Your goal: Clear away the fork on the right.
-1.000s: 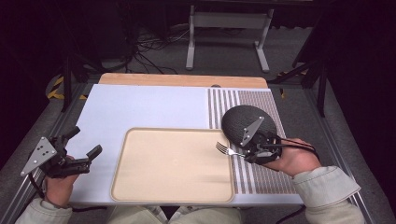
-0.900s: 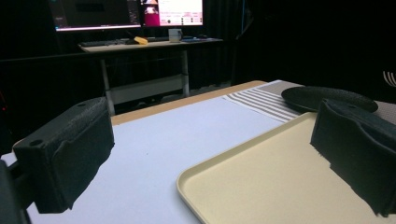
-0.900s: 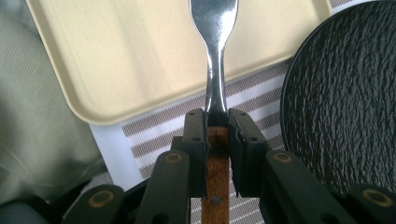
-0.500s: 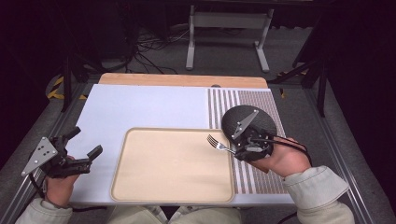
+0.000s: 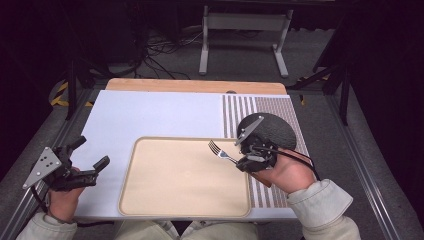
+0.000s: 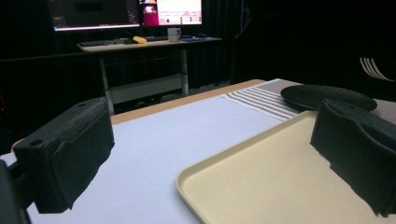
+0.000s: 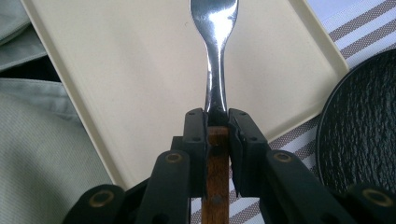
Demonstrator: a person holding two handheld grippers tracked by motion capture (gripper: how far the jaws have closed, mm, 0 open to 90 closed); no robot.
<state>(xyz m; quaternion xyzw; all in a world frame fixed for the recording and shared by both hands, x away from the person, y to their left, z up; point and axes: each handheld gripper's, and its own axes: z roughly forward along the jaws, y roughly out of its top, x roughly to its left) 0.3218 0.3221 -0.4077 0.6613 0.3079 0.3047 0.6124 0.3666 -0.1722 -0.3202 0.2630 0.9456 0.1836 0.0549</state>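
Right hand-held gripper [image 5: 248,161] pinches the fork [image 5: 223,154] at its wooden handle. Fork's long axis runs up-left in the high view, tines over the tray's [image 5: 150,200] upper right corner. Left hand-held gripper [image 5: 90,161] spread, lower left, well apart.

High view overhead, gripper views low and close, tray [image 5: 180,175] shared.
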